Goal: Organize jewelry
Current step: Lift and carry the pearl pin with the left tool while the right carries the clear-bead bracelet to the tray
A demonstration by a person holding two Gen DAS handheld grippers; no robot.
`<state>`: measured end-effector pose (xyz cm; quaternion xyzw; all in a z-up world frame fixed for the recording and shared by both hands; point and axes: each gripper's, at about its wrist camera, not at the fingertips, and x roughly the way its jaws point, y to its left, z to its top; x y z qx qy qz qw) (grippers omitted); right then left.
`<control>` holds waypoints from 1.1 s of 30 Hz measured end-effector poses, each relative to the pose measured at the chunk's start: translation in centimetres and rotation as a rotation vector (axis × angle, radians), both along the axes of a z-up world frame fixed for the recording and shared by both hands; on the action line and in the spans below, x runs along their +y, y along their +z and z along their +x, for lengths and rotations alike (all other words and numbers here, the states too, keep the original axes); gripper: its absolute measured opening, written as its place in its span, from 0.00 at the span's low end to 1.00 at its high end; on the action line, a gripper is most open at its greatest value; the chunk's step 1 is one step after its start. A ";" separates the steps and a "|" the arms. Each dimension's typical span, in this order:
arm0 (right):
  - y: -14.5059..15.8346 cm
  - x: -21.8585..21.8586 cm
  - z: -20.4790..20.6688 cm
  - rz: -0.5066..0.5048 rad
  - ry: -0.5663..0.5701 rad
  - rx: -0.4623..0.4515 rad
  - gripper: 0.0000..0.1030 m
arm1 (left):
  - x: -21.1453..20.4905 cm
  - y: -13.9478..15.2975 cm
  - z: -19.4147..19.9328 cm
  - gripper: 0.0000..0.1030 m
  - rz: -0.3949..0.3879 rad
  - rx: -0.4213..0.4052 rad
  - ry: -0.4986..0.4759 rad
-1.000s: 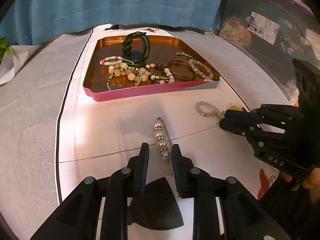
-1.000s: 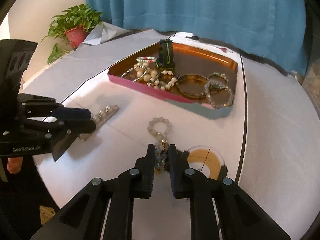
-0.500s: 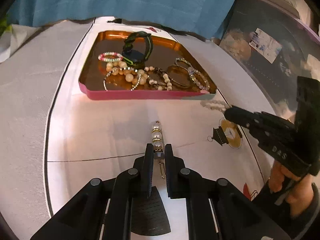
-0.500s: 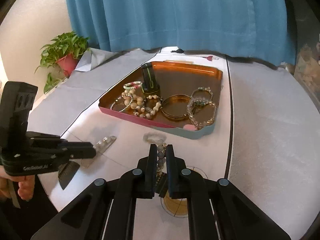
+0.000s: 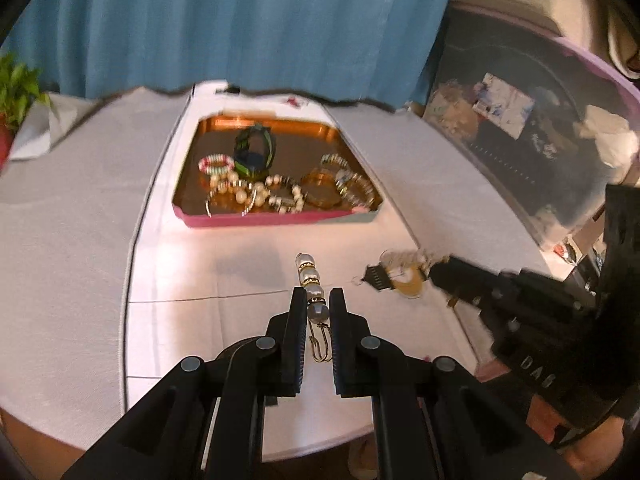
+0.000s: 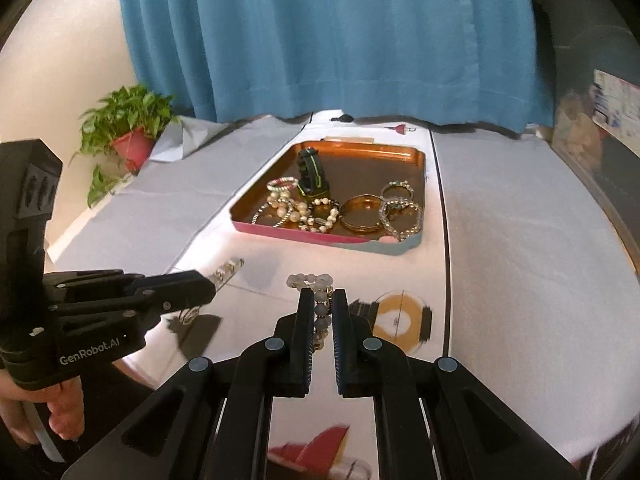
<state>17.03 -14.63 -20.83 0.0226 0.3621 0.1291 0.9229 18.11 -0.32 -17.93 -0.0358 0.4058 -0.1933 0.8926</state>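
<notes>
My left gripper [image 5: 318, 300] is shut on a pearl hair pin [image 5: 310, 276], lifted off the white table; its gold clip hangs between the fingers. My right gripper [image 6: 323, 300] is shut on a pale beaded bracelet [image 6: 310, 280], also raised above the table. Each gripper shows in the other's view: the left gripper [image 6: 204, 286] at the left, the right gripper [image 5: 436, 272] at the right. Farther back sits a copper tray with a pink rim [image 5: 280, 220] [image 6: 320, 238], holding a black-green watch [image 5: 256, 152], several beaded bracelets and a gold bangle [image 6: 362, 214].
A round orange marker with black tabs [image 6: 400, 316] [image 5: 404, 280] lies on the table under the right gripper. A potted plant [image 6: 128, 128] stands at the far left. A blue curtain [image 6: 328, 40] hangs behind the table. Cluttered shelves [image 5: 520, 128] are at the right.
Both grippers closed on their pieces, the left on the pearl pin and the right on the bracelet, then rose off the table, so the tray now looks smaller and farther off.
</notes>
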 end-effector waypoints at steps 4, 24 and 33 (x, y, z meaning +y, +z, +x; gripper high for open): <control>1.5 0.5 -2.4 0.003 -0.034 -0.024 0.09 | 0.5 2.7 -1.9 0.08 -0.026 -0.057 0.017; 15.2 4.3 -8.4 0.028 0.006 -0.303 0.09 | 0.6 15.0 -7.8 0.08 -0.029 -0.375 -0.030; 15.0 3.4 -5.6 0.073 -0.003 -0.285 0.09 | 1.0 14.3 -5.1 0.08 -0.037 -0.371 -0.027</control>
